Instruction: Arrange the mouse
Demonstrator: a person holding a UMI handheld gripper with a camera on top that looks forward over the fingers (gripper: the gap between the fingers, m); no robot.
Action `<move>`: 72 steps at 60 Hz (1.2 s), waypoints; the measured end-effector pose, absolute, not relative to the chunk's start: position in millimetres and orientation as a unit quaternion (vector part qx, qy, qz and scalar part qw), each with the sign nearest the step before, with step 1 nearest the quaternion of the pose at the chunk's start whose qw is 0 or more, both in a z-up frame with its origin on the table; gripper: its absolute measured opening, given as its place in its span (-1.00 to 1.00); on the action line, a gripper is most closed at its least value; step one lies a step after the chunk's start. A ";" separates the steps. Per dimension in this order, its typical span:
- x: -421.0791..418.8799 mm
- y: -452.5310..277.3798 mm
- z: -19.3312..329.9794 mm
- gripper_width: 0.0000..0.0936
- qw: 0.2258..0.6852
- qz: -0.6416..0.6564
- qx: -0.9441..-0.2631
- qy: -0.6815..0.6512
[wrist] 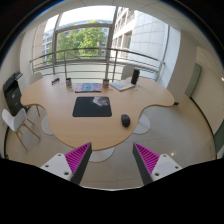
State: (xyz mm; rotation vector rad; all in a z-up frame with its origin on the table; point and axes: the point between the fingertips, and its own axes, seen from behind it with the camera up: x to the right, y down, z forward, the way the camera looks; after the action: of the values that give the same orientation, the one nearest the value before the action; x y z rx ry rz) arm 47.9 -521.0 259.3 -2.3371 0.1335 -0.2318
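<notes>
A rounded wooden worktop is seen from above and some way back, set before a wide window with a railing.

At the left edge of the worktop a white chair is noted, with a dark item beyond it near the far left corner that cannot be identified. Toward the middle of the worktop a black mouse mat is laid flat, apart from everything else. Beyond it, near the far edge, a flat printed item in mixed colours is recorded, and just to its right a pale flat item with a dark upright object beside it.

The mouse is found on the bare wood to the right of the mouse mat, not touching it, nearer the front right edge of the worktop. It is well beyond the tool and not between its fingers.

The tool is held clear of the worktop, released: its two fingers with magenta pads are spread wide apart and nothing is gripped between them.

On the right, a pale wall and a door are observed.
</notes>
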 end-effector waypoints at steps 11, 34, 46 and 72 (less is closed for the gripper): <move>78.8 -509.3 215.3 0.79 0.357 -0.090 -0.927 0.068; 207.0 -300.0 63.8 0.80 0.434 -0.079 -0.895 0.070; 229.4 -222.6 3.5 0.76 0.433 -0.069 -0.898 0.048; 229.5 -197.5 -18.1 -0.11 0.425 -0.046 -0.902 0.062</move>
State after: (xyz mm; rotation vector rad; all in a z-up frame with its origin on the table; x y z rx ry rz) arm 229.5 -197.5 -18.1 -2.2546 0.1548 -0.1160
